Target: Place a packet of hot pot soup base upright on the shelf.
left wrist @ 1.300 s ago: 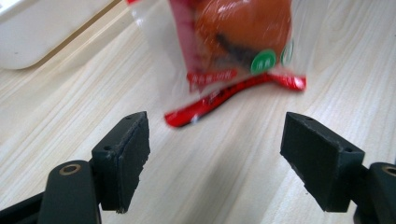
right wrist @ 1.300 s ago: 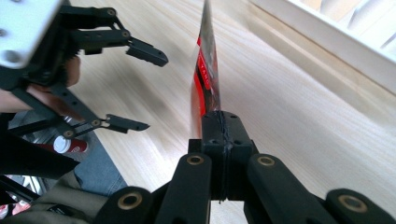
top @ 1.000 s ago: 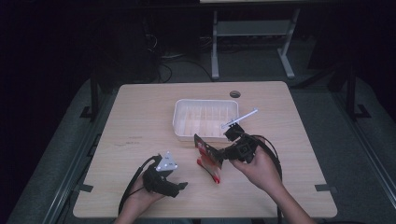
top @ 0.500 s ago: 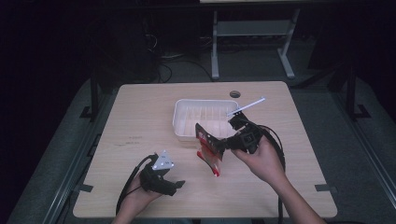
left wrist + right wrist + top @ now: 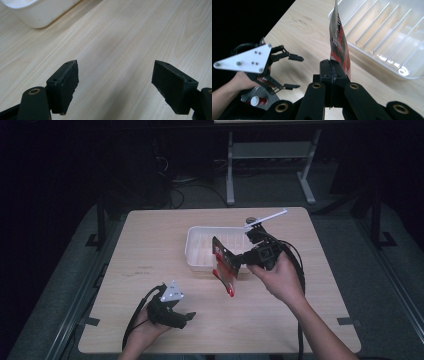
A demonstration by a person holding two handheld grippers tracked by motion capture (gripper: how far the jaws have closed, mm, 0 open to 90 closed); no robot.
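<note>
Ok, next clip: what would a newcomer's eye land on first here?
Probably the red and black packet, pinched edge-on in the shut right gripper and hanging above the table just in front of the white ribbed tray. Next, the left gripper, jaws wide open, low near the table's front edge with nothing between them.

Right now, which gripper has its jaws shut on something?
The right gripper, clamped on the red packet beside the white tray. The left gripper stands open over bare table.
</note>
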